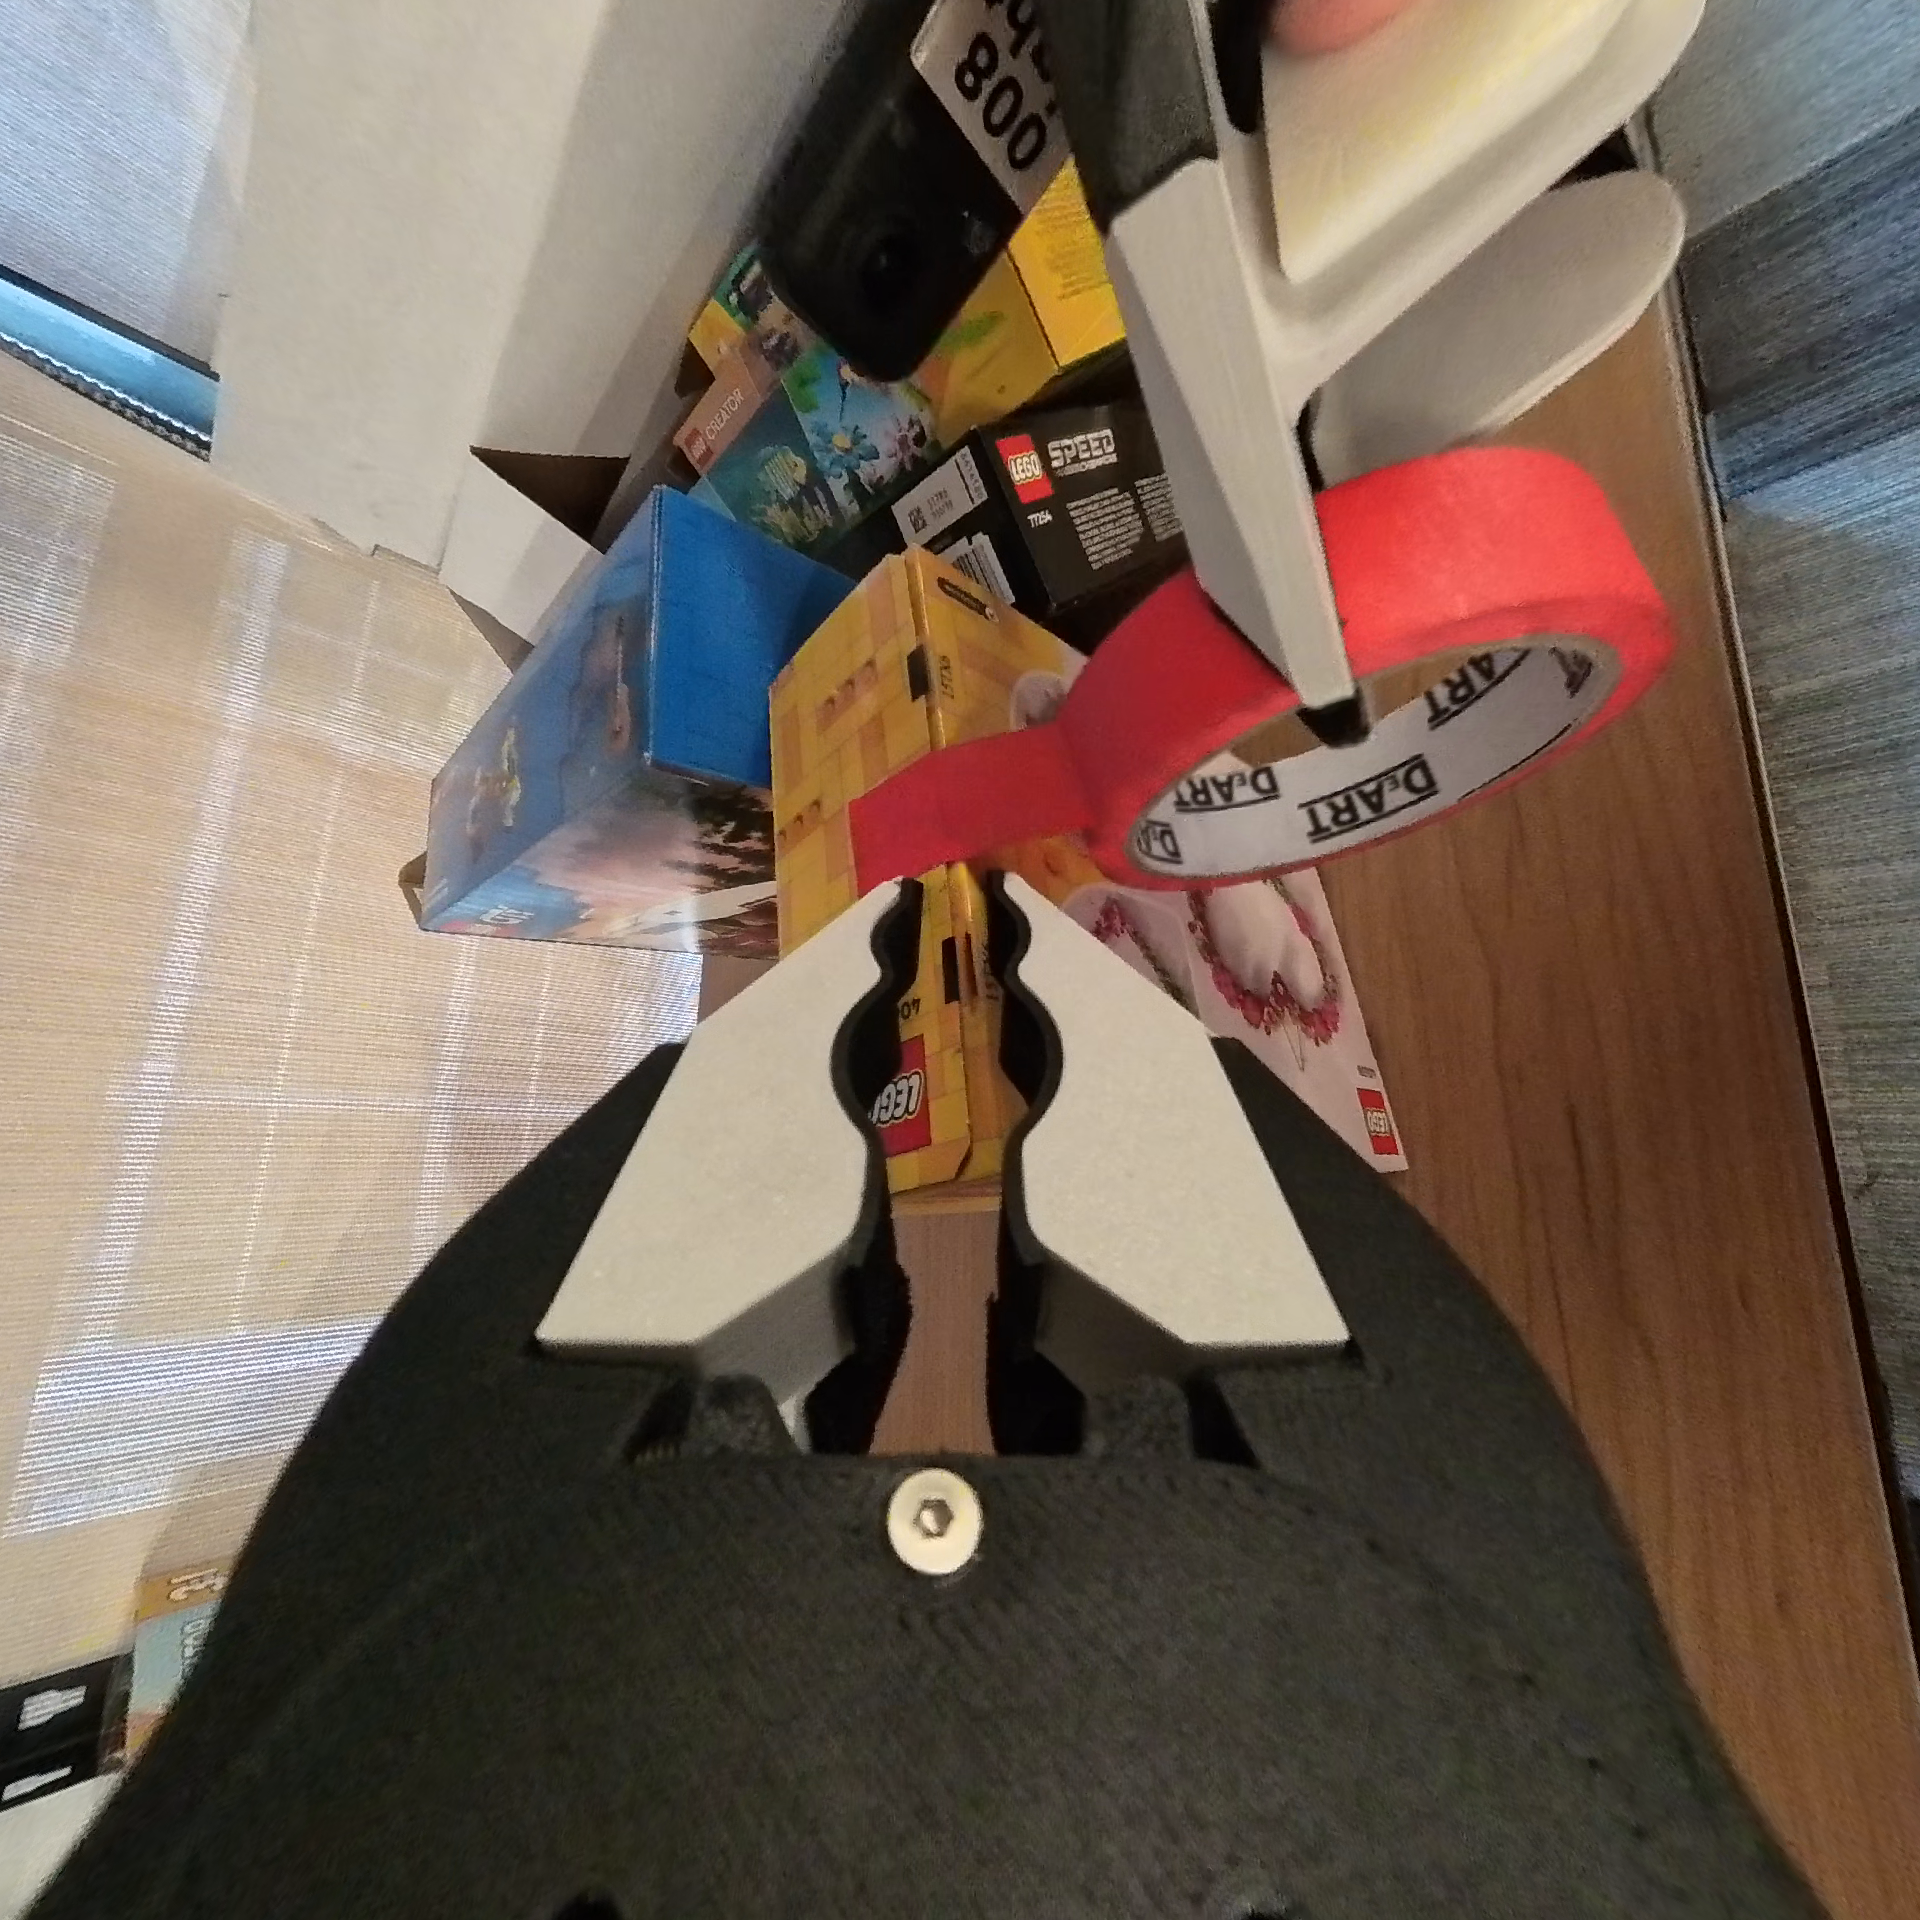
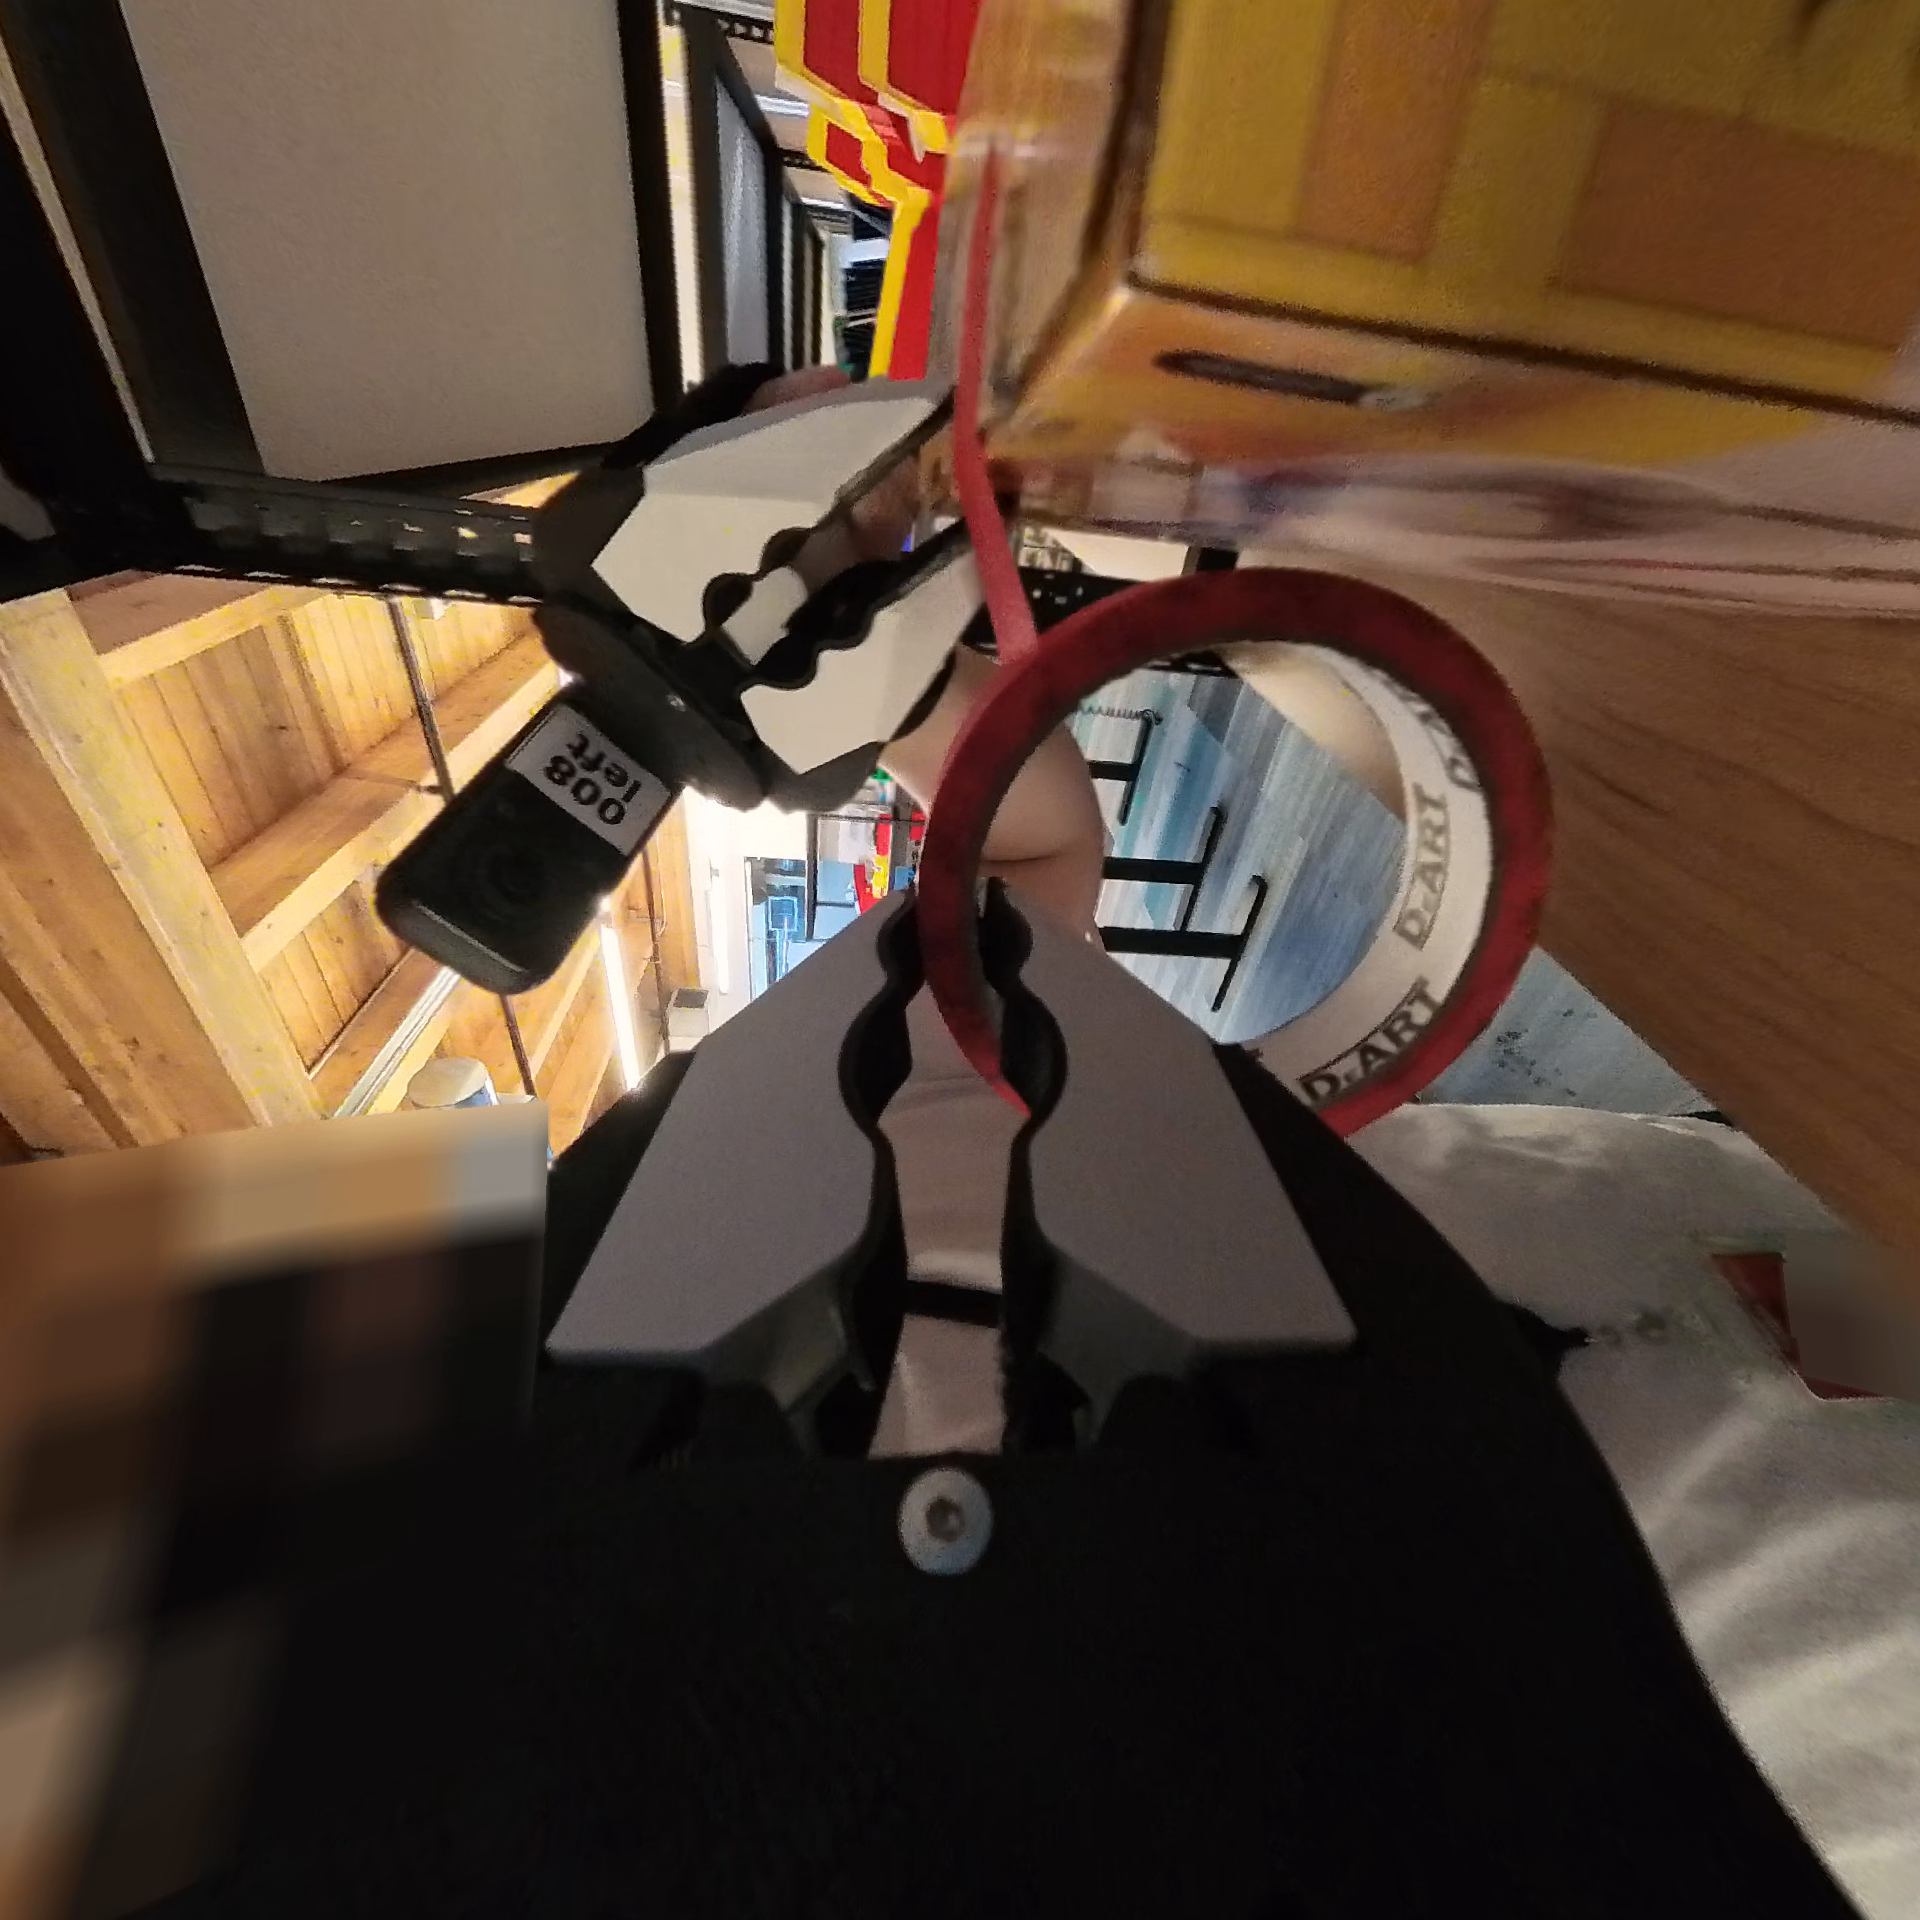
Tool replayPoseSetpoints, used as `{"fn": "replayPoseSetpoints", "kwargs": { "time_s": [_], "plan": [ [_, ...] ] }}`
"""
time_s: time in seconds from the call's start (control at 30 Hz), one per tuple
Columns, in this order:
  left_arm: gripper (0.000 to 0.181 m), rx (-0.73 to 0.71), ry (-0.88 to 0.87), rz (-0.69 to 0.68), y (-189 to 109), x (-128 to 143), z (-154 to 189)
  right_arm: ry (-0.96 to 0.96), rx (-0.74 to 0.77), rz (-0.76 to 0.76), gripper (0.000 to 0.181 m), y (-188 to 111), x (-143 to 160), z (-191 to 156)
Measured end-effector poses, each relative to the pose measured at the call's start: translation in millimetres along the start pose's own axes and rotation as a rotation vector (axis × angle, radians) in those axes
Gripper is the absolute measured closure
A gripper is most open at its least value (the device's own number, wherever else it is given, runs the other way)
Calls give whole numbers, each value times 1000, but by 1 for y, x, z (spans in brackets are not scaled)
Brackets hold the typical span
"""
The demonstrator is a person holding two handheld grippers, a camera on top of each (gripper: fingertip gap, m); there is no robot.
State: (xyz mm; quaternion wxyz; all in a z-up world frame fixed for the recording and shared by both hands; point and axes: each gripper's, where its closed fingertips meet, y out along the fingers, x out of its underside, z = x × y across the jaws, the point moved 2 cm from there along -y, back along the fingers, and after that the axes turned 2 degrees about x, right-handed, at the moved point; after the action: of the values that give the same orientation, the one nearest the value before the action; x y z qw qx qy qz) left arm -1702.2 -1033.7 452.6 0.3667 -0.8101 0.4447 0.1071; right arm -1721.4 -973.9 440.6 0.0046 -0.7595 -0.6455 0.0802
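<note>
A red tape roll [image 1: 1455,551] with a white core hangs over the wooden table [image 1: 1558,1143]. My right gripper [image 1: 1340,665] is shut on the roll's wall, one finger inside the ring and one outside; in the right wrist view the right gripper [image 2: 951,914] clamps the roll's rim [image 2: 1496,727]. A strip of tape [image 1: 935,821] runs from the roll across a yellow box [image 1: 862,707]. My left gripper [image 1: 951,883] has its tips at this strip, jaws a little apart with nothing between them. The left gripper [image 2: 956,483] also shows beside the strip [image 2: 971,312] and the yellow box [image 2: 1455,156].
Several toy boxes stand behind the yellow one: a blue box [image 1: 665,644], a black box [image 1: 1070,488] and a flat white and pink box [image 1: 1299,956]. An open cardboard carton [image 1: 540,488] stands at the wall. Grey carpet [image 1: 1818,727] lies past the table edge. My hands' fingertips stand some 7 cm from each other.
</note>
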Motion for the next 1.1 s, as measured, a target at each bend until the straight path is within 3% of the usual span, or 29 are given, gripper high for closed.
{"fn": "replayPoseSetpoints", "kwargs": {
  "time_s": [0.37,0.57,0.6,0.7,0.73,0.87,0.93,1.0,1.1],
  "plan": [
    [170,-21,16,17,0,0,1,40,-35,20,172,3,-5,16],
    [171,-25,108,72,0,2,0,23,-68,34,173,5,-7,16],
    [171,-23,119,81,-1,3,0,-9,-65,30,171,5,-6,16],
    [171,-7,132,122,-1,6,-2,-95,-113,38,129,0,-4,8],
    [171,-2,130,142,-1,8,-3,-138,-136,43,129,-4,-4,4],
    [171,22,96,216,-1,11,-5,-280,-124,79,132,-29,-6,0],
    [171,36,99,242,-1,13,-7,-407,-91,137,150,-44,-13,-6],
    [171,50,101,265,-1,15,-8,-585,-80,199,181,-57,-19,-28],
    [171,73,87,311,-1,16,-9,-644,81,302,181,-62,-49,-49]
  ]
}}
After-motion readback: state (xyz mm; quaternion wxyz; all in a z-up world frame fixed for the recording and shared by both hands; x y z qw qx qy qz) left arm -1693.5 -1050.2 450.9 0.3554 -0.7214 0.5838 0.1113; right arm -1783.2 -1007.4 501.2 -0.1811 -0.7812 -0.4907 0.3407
